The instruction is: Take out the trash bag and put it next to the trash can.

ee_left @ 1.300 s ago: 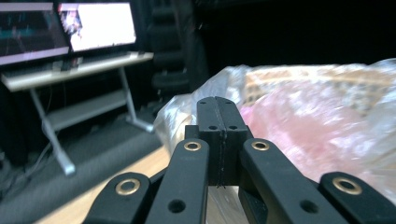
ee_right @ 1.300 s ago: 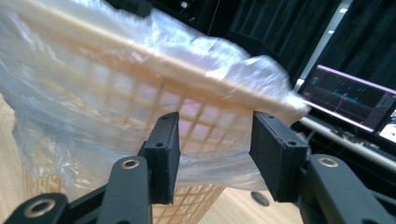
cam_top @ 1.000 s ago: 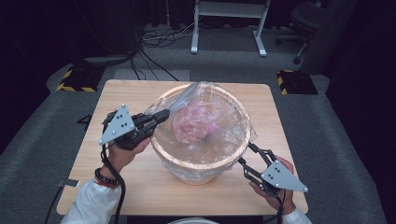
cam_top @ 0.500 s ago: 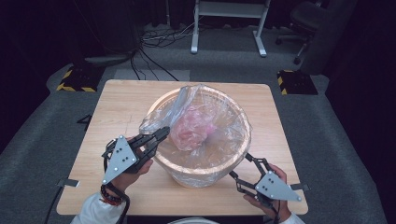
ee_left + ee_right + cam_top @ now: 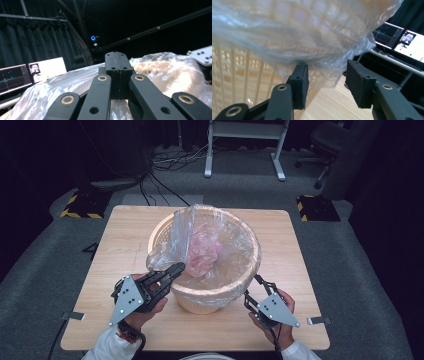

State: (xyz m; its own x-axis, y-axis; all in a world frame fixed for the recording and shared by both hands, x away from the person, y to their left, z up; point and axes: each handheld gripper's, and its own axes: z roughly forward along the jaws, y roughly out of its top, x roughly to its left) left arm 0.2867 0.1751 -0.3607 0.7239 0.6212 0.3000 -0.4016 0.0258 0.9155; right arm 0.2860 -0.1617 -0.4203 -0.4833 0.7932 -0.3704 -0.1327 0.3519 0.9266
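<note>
Nearest the person, at the table's front edge, the left gripper (image 5: 176, 268) is held low at the front left of the round beige plastic basket (image 5: 200, 302), and its two black jaws are pressed flat together; from the high view its tips meet the hanging flap of the clear, crinkled plastic bag (image 5: 165, 251), though whether film is pinched between them I cannot tell. In the left gripper view the closed jaws point over the bag's sheet (image 5: 75, 80). At the front right, the right gripper (image 5: 252, 285) sits just beside the basket's wall, jaws well apart, with the bag's overhanging edge (image 5: 317, 52) draped just above and between them against the slatted basket side (image 5: 239, 75). The basket stands in the middle of the square light wooden table (image 5: 125, 235). The bag lines the basket, folded over its rim, and inside lies a crumpled pink mass (image 5: 202, 251), blurred through the film.
</note>
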